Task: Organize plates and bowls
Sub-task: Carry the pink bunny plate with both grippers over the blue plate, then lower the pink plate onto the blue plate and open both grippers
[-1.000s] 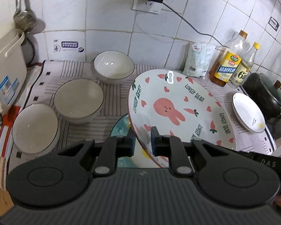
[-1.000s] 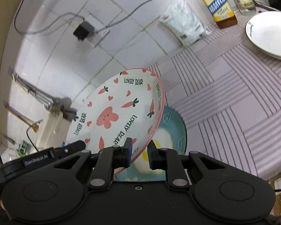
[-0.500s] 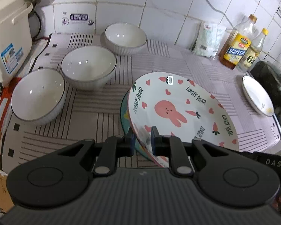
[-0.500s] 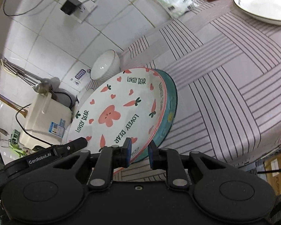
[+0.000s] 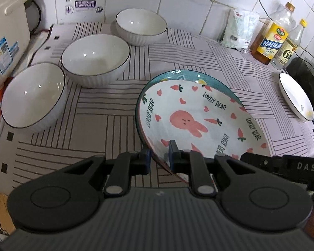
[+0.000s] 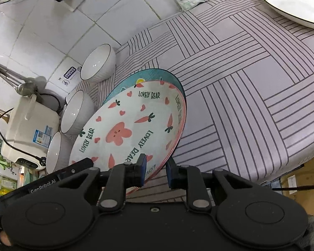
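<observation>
Both grippers hold the pink-rimmed rabbit plate (image 5: 198, 115) by its near rim. My left gripper (image 5: 159, 156) is shut on its left near edge; my right gripper (image 6: 156, 167) is shut on its right near edge. The plate (image 6: 131, 125) lies low over a teal plate (image 5: 178, 75), whose far rim shows beyond it, also in the right wrist view (image 6: 152, 75). Three white bowls (image 5: 33, 96) (image 5: 95, 57) (image 5: 141, 26) stand in a row at the left. A white plate (image 5: 296, 96) lies at the right, also in the right wrist view (image 6: 295, 2).
A striped cloth (image 5: 94, 129) covers the counter. A white appliance (image 5: 6, 31) stands at the far left. Oil bottles (image 5: 274, 39) and a white bag (image 5: 239, 31) stand against the tiled wall. A dark pan (image 5: 307, 77) is at the right edge.
The rabbit plate has come down from a steep tilt to nearly flat over the teal plate. Both grippers have lowered with it and kept their hold.
</observation>
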`<action>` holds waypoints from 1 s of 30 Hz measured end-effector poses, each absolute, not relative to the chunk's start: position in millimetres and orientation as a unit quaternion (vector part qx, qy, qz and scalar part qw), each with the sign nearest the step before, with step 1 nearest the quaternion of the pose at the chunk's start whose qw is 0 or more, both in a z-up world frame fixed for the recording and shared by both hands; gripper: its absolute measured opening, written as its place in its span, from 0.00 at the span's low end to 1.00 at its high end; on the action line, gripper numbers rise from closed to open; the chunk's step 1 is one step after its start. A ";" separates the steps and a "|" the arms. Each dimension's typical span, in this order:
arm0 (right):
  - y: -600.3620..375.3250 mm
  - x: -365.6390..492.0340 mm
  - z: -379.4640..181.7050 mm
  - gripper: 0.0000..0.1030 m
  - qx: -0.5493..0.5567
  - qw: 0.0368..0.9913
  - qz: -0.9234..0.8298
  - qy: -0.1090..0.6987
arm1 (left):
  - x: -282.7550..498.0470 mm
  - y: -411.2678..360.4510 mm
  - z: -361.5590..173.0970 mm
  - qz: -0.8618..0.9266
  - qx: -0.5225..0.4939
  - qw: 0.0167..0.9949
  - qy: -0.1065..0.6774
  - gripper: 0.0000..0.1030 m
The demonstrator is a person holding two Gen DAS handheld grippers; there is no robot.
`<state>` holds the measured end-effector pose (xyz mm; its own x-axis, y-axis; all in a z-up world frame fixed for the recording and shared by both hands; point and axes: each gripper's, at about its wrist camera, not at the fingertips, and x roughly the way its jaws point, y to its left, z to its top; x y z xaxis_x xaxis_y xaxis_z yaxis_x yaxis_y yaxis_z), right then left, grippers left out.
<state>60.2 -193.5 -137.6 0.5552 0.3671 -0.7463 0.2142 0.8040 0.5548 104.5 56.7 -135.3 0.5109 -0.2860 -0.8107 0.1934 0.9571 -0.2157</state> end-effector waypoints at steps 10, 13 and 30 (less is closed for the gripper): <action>-163.9 67.1 -122.5 0.25 0.193 0.856 0.016 0.479 | 113.4 59.3 -141.0 -0.138 -0.078 0.842 0.515 0.17; -156.8 68.3 -120.2 0.26 0.167 0.861 0.011 0.480 | 115.3 59.9 -143.8 -0.130 -0.089 0.833 0.530 0.19; -137.3 63.8 -129.5 0.37 0.073 0.882 -0.037 0.464 | 106.8 51.6 -146.7 -0.107 -0.099 0.820 0.553 0.21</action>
<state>63.8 -137.3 -129.5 0.5673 0.0034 -0.8235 0.1323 0.9866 0.0952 106.8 51.6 -146.7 0.3660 -0.2851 -0.8859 0.0652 0.9574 -0.2812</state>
